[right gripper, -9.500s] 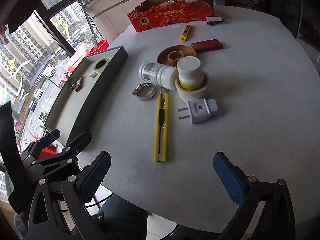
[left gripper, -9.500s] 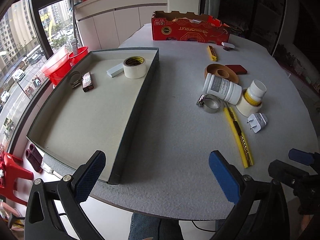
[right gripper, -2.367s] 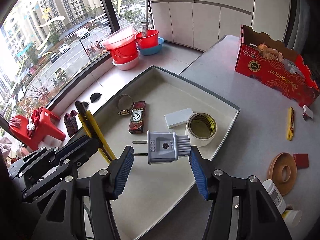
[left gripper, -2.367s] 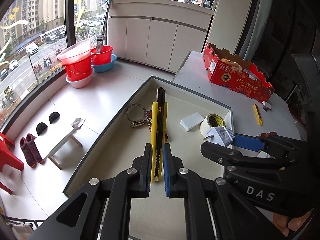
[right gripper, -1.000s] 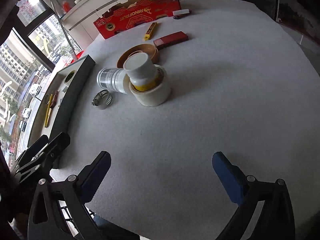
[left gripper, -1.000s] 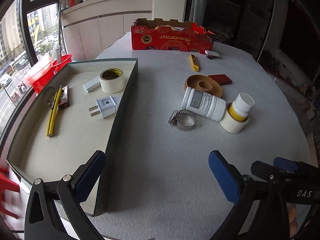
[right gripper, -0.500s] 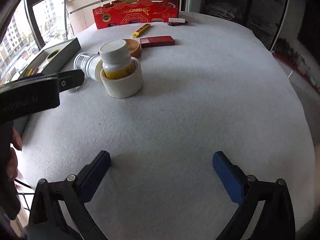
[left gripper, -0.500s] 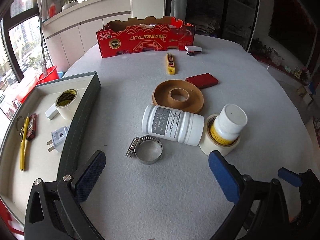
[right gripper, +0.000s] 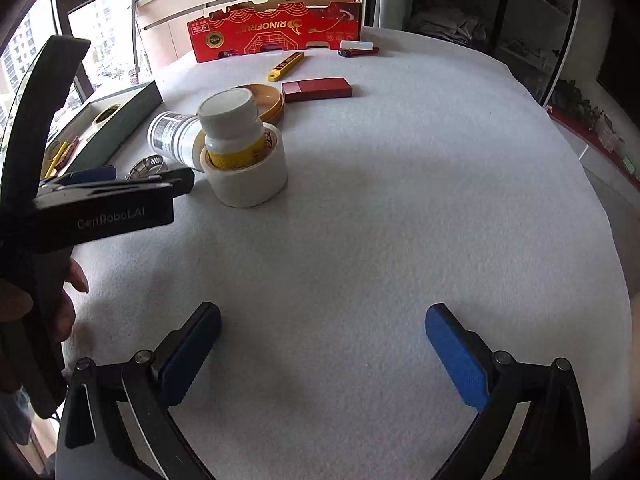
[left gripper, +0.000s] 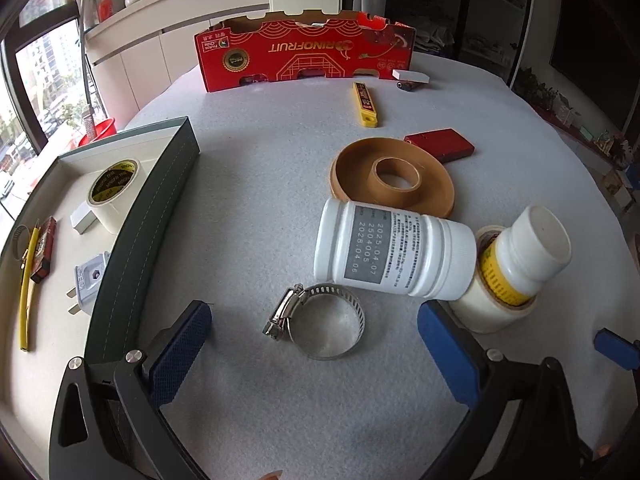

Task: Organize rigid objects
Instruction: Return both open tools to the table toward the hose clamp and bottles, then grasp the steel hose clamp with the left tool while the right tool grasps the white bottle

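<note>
While both spread empty, left tongs (left gripper: pixel 314 354) straddle hose clamp (left gripper: pixel 318 322) — seemingly untouched, right tongs (right gripper: pixel 322 354) well apart.

You see a red box (left gripper: pixel 304 56) with gold line patterns, a white bottle (left gripper: pixel 394 254) with a grey label, and a brown tape ring (left gripper: pixel 394 178).

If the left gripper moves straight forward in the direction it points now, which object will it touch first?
Most likely the metal hose clamp, lying on the table between the open fingers of the left gripper. Just beyond it lies the white bottle on its side. Exact depth is hard to judge through the fisheye.
</note>
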Motion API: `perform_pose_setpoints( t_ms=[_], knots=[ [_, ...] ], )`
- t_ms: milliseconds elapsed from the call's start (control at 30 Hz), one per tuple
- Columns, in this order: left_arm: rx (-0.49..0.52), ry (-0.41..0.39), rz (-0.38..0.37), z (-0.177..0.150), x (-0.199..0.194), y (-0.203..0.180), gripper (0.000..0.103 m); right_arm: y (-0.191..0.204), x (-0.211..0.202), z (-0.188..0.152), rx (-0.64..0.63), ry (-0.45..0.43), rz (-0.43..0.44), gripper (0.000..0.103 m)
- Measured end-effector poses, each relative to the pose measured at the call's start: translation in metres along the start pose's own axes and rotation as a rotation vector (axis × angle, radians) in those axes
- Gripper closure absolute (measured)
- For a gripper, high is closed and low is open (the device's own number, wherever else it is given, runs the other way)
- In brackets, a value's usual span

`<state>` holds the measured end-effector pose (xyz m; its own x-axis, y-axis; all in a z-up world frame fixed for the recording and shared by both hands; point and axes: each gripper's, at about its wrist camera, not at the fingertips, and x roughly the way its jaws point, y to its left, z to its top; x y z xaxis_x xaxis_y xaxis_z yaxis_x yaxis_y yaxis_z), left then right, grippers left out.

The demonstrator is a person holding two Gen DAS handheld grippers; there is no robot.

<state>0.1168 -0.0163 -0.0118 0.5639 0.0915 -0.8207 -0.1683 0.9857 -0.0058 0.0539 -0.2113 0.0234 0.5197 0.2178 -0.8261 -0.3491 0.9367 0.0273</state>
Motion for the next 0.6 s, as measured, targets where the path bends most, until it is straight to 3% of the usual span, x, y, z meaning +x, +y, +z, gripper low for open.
perform_pose_setpoints(
  t_ms=[167,400,500,600],
  knots=[
    [0.001,0.001,0.001,0.000,0.000,0.000,0.000,0.004,-0.017,0.035,0.011,-0.124,0.043,0.000],
    [0.016,0.001,-0.006,0.001,0.001,-0.004,0.000,0.028,0.001,0.065,-0.055,-0.109,0.074,0.004],
    [0.038,-0.003,-0.024,0.001,0.000,-0.008,0.003,0.035,0.014,0.071,-0.081,-0.057,0.094,0.046],
    [0.063,-0.016,-0.048,0.000,-0.004,-0.014,0.016,0.035,0.021,0.073,-0.063,-0.025,0.123,0.060]
  ],
)
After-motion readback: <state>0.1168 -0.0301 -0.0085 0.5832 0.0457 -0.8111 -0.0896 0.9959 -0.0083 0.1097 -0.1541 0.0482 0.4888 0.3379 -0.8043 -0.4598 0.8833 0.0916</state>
